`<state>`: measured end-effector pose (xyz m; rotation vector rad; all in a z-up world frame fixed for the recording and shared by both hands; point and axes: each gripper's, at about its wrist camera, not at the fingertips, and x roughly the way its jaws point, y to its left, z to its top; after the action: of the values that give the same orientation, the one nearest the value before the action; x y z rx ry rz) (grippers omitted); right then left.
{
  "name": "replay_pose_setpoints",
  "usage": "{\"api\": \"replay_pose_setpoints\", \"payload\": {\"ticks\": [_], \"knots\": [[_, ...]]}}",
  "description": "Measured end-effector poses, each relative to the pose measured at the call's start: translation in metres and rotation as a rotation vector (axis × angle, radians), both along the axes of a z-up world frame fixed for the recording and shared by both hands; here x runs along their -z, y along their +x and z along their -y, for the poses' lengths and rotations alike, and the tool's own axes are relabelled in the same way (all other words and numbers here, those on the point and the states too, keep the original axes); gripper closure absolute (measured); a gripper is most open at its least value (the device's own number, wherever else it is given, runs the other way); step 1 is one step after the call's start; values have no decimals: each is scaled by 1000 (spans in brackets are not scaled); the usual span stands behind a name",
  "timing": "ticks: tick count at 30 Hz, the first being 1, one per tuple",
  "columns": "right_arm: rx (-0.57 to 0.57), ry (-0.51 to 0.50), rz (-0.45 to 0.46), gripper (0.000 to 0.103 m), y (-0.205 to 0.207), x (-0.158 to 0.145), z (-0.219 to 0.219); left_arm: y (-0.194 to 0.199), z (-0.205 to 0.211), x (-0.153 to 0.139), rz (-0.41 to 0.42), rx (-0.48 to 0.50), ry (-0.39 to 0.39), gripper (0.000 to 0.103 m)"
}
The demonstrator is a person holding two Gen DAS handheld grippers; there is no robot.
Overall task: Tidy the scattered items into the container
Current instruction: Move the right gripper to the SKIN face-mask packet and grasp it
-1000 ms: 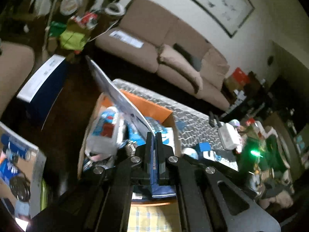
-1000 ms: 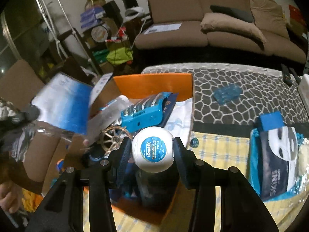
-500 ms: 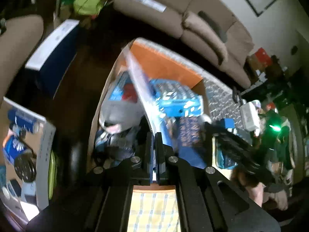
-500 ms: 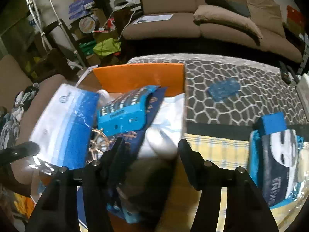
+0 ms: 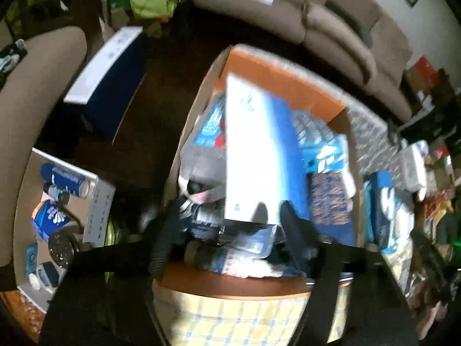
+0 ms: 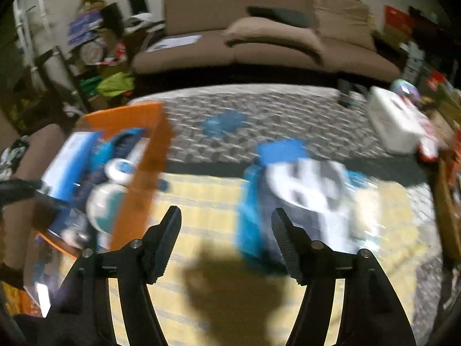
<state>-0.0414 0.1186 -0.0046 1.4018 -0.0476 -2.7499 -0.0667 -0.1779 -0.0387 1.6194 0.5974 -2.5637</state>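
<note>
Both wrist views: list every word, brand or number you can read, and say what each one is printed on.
No text reads clearly in either view; motion blur smears all print.
White and blue packet in the orange box: small marks, too blurred to read.
Face mask pack: lettering unreadable.
Round white floss case: blue label, unreadable.
Open carton on the left wrist view's left: column of letters on its rim, too blurred.

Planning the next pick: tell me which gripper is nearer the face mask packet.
Right. The right gripper hangs open just in front of the face mask packet on the yellow checked cloth; the left gripper is open over the orange box.
</note>
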Motion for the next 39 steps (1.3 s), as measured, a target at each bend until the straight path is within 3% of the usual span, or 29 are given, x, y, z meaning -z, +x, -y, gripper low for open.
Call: {"api": "replay_pose_setpoints", "payload": {"ticks": [3,5,7,11,17,20,24,34,39], "knots": [[83,-10,25,34,15,8,-42,12,-5,-18,-94,1,7,27],[138,-10,43,26,24,15,-65,18,-9,-29,-163,-4,16,17],[185,-9,58,24,31,23,-85,20,-15,-34,-207,10,52,17],[277,-21,83,20,38,39,-118,15,-36,-35,-217,90,124,17],[278,-43,132,15,29,56,-127,12,-74,-36,-233,164,72,17],[207,-152,158,15,28,66,-110,15,-89,-38,-236,192,56,17],[242,-429,181,23,26,88,-113,20,-104,-38,-249,222,22,17],[374,-601,104,51,19,101,-144,28,-131,-39,-271,292,11,17],[387,-689,135,55,23,115,-144,31,-144,-41,-280,327,-18,17]]}}
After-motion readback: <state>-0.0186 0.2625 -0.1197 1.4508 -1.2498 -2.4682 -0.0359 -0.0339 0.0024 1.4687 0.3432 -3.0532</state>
